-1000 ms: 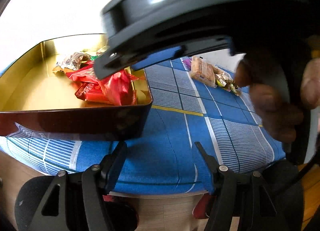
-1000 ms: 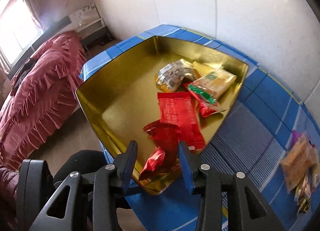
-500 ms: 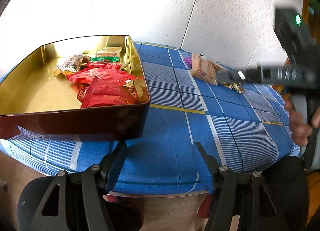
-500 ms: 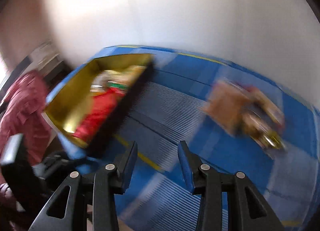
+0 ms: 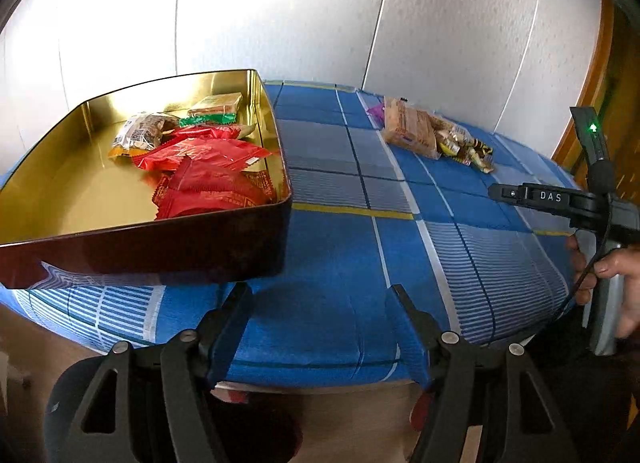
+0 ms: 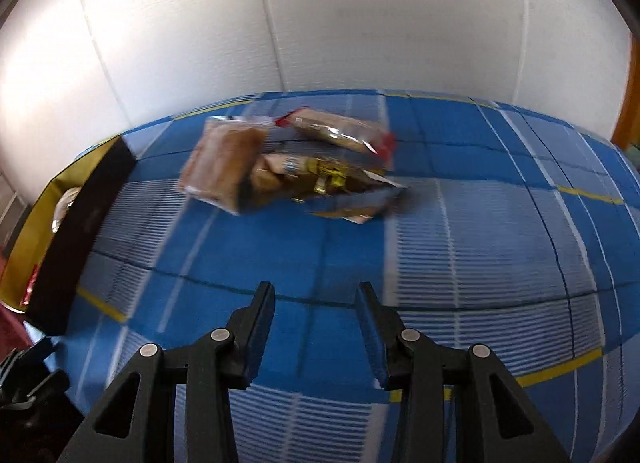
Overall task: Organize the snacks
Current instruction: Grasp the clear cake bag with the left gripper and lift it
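Observation:
A tin (image 5: 160, 247), gold inside and dark outside, sits at the table's left end with several snack packets in it, red packets (image 5: 208, 179) nearest. A loose pile of snacks (image 5: 412, 131) lies on the blue checked cloth further right. My left gripper (image 5: 320, 291) hovers off the table's front edge beside the tin; its jaws are opening with nothing between them. My right gripper (image 6: 314, 287) is open and empty above the cloth. The snack pile (image 6: 280, 167) lies ahead of it and the tin (image 6: 80, 223) is far left.
A white panelled wall (image 5: 440, 23) runs close behind the table. A person's hand (image 5: 612, 263) holds the right tool at the table's right end. Bare blue cloth (image 6: 480, 243) lies between the pile and the table's front edge.
The right gripper left the tin, where a red packet now lies flat, and swung right to face the loose pile. The left gripper hardly moved.

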A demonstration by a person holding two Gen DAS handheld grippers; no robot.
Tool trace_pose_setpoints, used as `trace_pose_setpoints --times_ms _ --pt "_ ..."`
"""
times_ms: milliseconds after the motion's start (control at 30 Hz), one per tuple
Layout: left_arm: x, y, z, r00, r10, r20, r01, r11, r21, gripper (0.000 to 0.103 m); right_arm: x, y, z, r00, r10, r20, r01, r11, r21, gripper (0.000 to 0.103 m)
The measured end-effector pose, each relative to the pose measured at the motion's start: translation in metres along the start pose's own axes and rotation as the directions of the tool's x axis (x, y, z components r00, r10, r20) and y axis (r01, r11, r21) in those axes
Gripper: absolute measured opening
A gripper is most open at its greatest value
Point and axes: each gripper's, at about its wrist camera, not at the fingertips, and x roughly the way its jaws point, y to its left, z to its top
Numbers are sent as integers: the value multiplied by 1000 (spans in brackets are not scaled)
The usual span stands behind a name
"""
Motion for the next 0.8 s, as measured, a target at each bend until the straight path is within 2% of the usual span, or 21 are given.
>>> trace_pose_setpoints --times_ms 167,233,333,433,500,667,800 --pt "-13 -22 9 999 -33 -1 33 997 72 69 -4 -7 -5 999 21 48 -22 1000 20 43" --pt "-17 -33 24 999 -53 8 52 994 94 71 -3 -10 -5 998 34 59 -37 999 39 43" --pt "-13 -44 49 999 -31 9 30 994 106 73 -6 -13 -6 996 55 66 -59 996 60 43" --pt "1 -54 78 1000 -24 2 24 994 103 76 -5 -16 -5 995 68 68 -73 995 70 43" --pt "14 -59 93 1000 -27 -12 28 993 111 84 -5 -16 -5 995 70 69 -75 995 70 43" --pt "53 -76 125 997 -6 -75 17 989 144 84 -5 -13 -6 996 62 70 -67 996 67 43" --pt "79 -87 153 994 -21 -110 36 990 133 84 -5 -15 -5 995 73 70 -78 994 76 44"
